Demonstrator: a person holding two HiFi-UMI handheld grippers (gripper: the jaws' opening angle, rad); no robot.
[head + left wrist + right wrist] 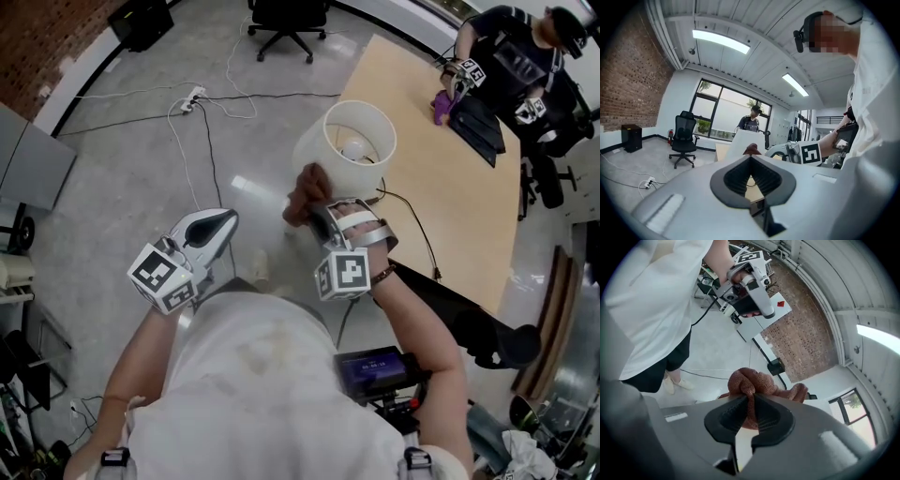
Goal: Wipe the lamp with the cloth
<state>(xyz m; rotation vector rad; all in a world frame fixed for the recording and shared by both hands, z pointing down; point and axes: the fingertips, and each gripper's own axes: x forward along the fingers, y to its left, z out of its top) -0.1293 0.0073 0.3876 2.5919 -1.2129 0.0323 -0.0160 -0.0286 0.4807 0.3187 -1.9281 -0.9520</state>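
The lamp has a white drum shade and stands at the near corner of a wooden table; its bulb shows inside. My right gripper is shut on a bunched reddish-brown cloth, held against the shade's near side. In the right gripper view the cloth is pinched between the pads of the right gripper. My left gripper hangs over the floor to the left of the lamp, jaws together and empty. In the left gripper view the shade and cloth lie ahead of the left gripper.
The lamp's black cord trails across the table. Another person works with grippers at the table's far corner. A power strip with cables lies on the grey floor, and an office chair stands beyond.
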